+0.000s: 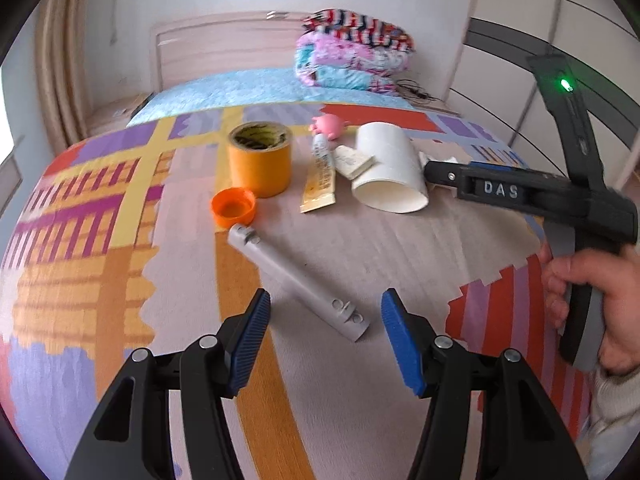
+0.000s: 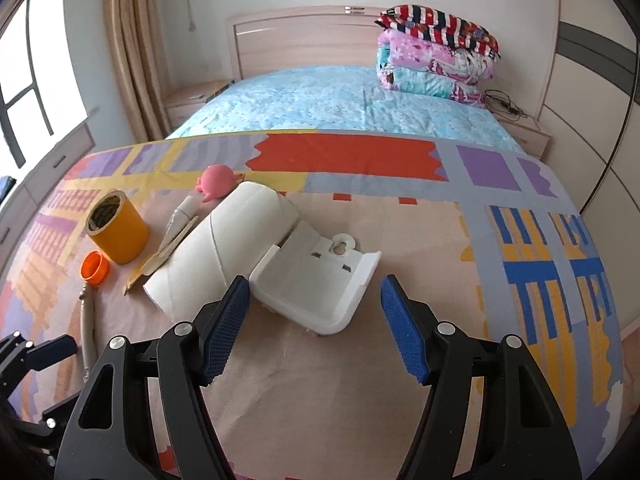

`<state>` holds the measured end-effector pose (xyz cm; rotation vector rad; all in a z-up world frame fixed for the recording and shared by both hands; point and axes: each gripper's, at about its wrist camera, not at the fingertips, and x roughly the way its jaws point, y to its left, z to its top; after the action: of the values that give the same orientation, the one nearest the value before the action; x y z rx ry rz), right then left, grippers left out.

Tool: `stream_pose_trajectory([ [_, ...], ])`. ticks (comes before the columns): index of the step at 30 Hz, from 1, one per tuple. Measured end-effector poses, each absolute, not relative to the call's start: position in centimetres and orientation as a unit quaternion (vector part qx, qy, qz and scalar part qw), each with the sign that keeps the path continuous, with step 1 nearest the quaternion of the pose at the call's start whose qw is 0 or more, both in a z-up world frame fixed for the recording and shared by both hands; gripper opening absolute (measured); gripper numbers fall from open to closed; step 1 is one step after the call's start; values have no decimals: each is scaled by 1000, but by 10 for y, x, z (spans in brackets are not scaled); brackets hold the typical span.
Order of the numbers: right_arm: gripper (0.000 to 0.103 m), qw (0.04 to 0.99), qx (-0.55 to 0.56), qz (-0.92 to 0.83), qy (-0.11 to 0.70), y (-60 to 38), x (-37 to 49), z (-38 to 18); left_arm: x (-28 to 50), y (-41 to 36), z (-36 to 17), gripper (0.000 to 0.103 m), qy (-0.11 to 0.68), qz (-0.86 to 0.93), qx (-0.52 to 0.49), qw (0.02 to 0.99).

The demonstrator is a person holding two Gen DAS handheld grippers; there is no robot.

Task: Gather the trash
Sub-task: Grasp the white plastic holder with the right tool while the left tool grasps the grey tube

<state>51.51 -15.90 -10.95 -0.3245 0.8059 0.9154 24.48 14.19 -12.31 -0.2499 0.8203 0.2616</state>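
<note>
A bedroom is showing in both wrist views: a bed with a pale wooden headboard (image 2: 296, 36), a blue patterned sheet (image 2: 320, 100) and a stack of folded quilts (image 2: 436, 56), with a curtain (image 2: 132, 52) hanging by the window. The trash is lying on a multicoloured patchwork cover (image 2: 360, 380) spread over the near end of the bed. The left gripper (image 1: 324, 336) is hanging with its jaws standing wide and nothing between the pads; a grey plastic bar (image 1: 298, 280) is lying just ahead of the gap, its near end between the two pad tips. Beyond it are sitting an orange cap (image 1: 233, 212), a roll of yellow tape (image 1: 260, 158), a squeezed tube (image 1: 320, 176) and a pink toy (image 1: 330, 124). The right gripper (image 2: 312, 328) is likewise holding its jaws wide and empty; a white plastic bracket (image 2: 316, 284) is lying just ahead of the gap, touching a white pipe elbow (image 2: 224, 248) ahead of the left pad. The bar and the bracket are appearing light, rigid and smooth, likely slippery under the pads; the bar is best taken across its narrow middle, the bracket by one raised side wall. The soft cover is likely giving under pressure, so pads may be catching fabric.
</note>
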Motion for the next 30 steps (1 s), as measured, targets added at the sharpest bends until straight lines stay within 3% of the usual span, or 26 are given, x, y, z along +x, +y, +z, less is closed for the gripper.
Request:
stream_pose_trajectory([
  [4, 67, 812, -145, 421, 377, -172, 517, -110, 237, 149, -121, 35, 391, 117, -135, 903],
  [8, 67, 816, -138, 415, 378, -180, 520, -109, 229, 152, -120, 32, 391, 118, -138, 902],
  [19, 67, 812, -186, 408, 372, -156, 518, -119, 219, 150, -115, 7, 388, 128, -129, 903],
  [24, 67, 813, -168, 409, 380, -160, 527, -118, 209, 152, -113, 6, 390, 138, -126, 902],
  [26, 54, 813, -166, 408, 381, -162, 527, -118, 203, 153, -112, 6, 392, 145, -125, 900],
  [30, 54, 813, -164, 407, 383, -163, 527, -119, 196, 153, -102, 7, 377, 152, -130, 904],
])
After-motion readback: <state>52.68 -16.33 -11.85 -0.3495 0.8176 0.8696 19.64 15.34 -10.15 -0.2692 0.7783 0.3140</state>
